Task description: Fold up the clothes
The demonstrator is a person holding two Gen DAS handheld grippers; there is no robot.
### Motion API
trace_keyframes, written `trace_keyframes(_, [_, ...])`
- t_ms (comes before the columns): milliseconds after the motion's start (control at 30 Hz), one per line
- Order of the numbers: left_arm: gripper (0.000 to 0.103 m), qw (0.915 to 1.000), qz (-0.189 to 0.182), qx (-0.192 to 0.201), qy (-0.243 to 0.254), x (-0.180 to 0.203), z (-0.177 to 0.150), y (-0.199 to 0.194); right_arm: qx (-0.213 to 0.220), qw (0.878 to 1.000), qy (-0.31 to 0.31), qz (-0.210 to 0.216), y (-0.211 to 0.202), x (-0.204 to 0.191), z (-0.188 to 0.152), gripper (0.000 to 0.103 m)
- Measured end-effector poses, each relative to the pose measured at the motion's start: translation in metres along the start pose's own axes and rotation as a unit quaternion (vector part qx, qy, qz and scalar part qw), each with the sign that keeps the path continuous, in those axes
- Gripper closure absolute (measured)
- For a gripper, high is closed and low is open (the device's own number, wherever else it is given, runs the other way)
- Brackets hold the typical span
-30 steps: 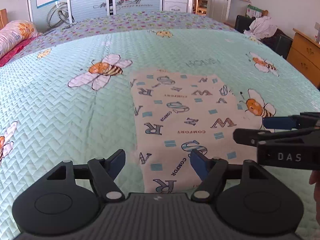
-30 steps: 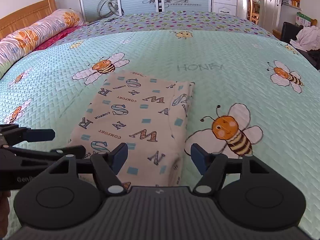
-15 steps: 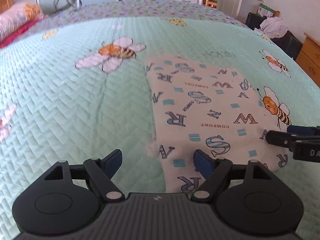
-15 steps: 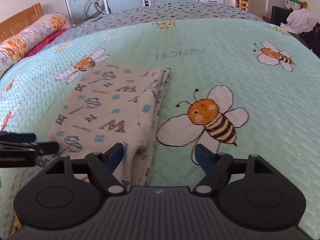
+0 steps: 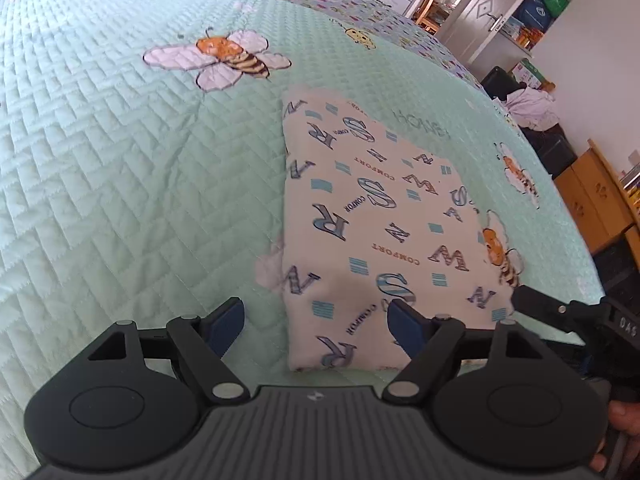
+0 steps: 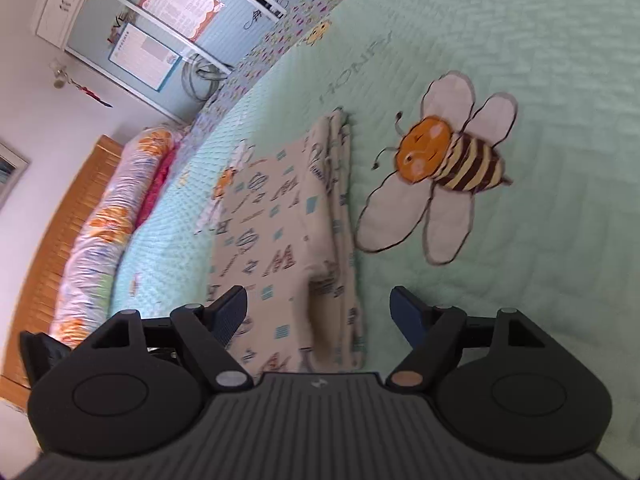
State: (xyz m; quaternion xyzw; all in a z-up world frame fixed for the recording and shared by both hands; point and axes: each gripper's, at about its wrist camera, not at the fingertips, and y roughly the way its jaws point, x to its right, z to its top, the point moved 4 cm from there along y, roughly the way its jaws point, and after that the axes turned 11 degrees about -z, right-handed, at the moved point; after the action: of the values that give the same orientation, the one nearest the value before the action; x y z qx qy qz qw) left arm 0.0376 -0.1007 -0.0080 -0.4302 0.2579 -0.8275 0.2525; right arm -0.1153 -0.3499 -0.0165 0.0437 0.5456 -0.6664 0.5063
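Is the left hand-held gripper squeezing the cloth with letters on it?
No, the left hand-held gripper is wide open over the near edge of the folded cloth.

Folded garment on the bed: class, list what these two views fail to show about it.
- Folded garment, near edge: left wrist view, hidden behind the left gripper.
- Its layered side: right wrist view, motion-blurred, layer count unclear.
- Garment type: unreadable in both views.

A home bedroom: quilted bee-print bedspread (image 5: 120, 168), wooden headboard (image 6: 60, 240), floral pillow (image 6: 116, 216), wardrobe doors (image 6: 168, 36), wooden cabinet (image 5: 592, 200).
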Motion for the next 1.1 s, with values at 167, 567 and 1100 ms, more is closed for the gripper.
trace_keyframes(167, [0.021, 0.9976, -0.037, -0.007, -0.057, -0.007, 0.002, 0.004, -0.020, 1.000, 0.005, 0.013, 0.015, -0.007, -0.002, 0.025])
trace_keyframes(567, [0.046, 0.9917, -0.085, -0.021, -0.094, -0.008, 0.005, 0.011, -0.048, 0.998, 0.028, 0.010, 0.031, -0.005, -0.004, 0.079])
trace_keyframes(1100, [0.091, 0.9950, -0.089, -0.010, -0.044, 0.012, -0.039, -0.056, -0.037, 0.999, -0.008, 0.038, -0.040, -0.017, -0.039, 0.095])
